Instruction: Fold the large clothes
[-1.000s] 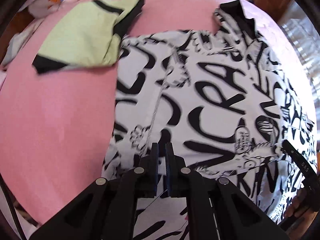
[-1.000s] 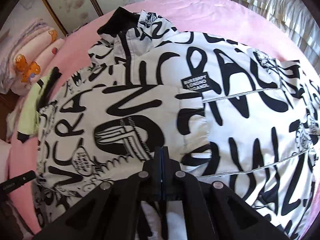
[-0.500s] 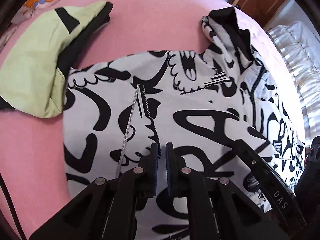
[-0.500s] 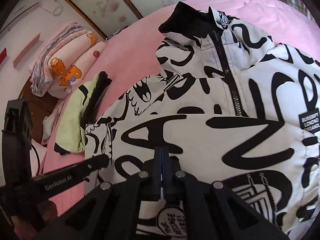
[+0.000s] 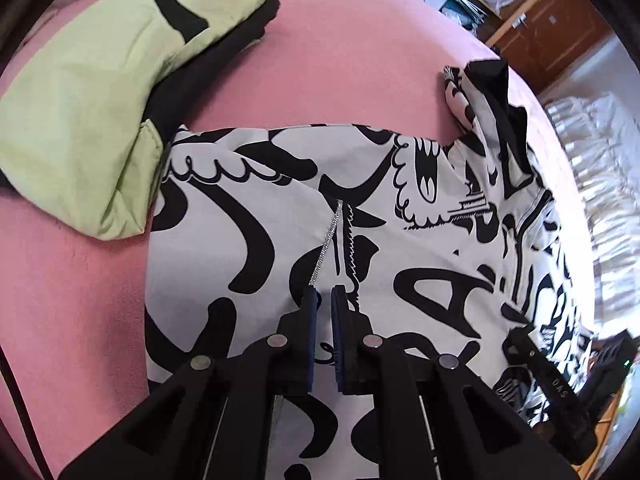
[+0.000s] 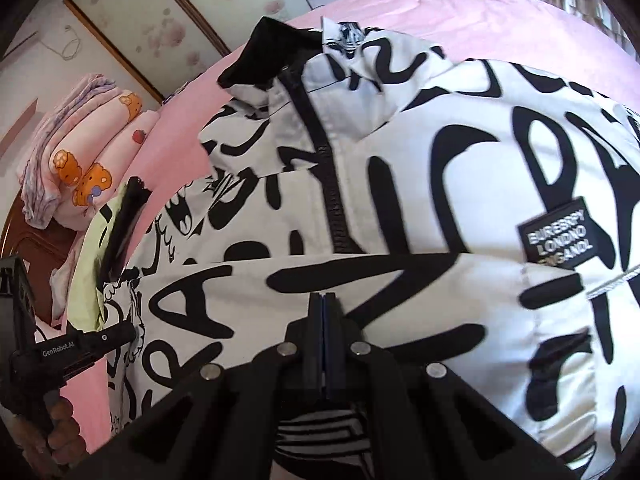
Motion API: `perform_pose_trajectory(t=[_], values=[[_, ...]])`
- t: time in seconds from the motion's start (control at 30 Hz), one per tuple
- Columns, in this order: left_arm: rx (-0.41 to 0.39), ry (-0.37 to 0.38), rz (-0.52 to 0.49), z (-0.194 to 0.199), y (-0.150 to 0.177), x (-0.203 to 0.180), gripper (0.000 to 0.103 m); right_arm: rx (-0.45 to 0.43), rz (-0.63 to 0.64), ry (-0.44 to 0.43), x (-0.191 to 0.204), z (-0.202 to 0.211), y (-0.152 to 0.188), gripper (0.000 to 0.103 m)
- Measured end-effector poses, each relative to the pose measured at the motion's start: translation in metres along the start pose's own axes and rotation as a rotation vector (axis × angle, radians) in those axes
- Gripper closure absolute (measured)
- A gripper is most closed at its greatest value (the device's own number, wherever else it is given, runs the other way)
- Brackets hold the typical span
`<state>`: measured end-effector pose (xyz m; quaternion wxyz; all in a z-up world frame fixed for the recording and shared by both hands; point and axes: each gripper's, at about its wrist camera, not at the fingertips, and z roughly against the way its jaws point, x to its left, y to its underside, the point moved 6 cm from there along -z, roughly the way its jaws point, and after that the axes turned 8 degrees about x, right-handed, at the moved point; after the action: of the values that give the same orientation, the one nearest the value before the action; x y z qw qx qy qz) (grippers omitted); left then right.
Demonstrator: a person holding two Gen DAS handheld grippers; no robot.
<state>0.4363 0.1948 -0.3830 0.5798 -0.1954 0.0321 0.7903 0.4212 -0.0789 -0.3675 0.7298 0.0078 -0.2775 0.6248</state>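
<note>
I am holding the folded-up hem of the black-and-white jacket (image 5: 400, 208), which fills each frame's centre on the pink bed (image 5: 340, 40), in my nearly shut left claw (image 5: 324, 300) and fully shut right claw (image 6: 324, 300). The slick fabric may be slipping free, skewing the fold.

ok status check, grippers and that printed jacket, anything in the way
Left gripper and right gripper shut, nothing visibly pinched. Black-and-white jacket flat on pink bed, part folded. Green garment touches its edge.
</note>
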Motion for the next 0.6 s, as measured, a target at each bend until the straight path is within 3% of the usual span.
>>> perform_pose_trajectory(t=[0.13, 0.27, 0.43, 0.6], values=[[-0.051, -0.117, -0.007, 0.007, -0.005, 0.012, 0.095, -0.030, -0.035, 0.146, -0.034, 0.019, 0.000, 0.103], [-0.042, -0.108, 0.034, 0.000, -0.010, 0.034, 0.095, -0.047, -0.114, 0.177, -0.063, 0.035, 0.004, 0.103], [-0.027, -0.144, 0.050, 0.004, -0.014, 0.045, 0.095, -0.060, -0.135, 0.265, -0.069, 0.055, 0.011, 0.103], [-0.013, -0.115, -0.032, 0.026, -0.001, 0.025, 0.095, -0.079, -0.252, 0.217, -0.067, 0.085, 0.032, 0.103]])
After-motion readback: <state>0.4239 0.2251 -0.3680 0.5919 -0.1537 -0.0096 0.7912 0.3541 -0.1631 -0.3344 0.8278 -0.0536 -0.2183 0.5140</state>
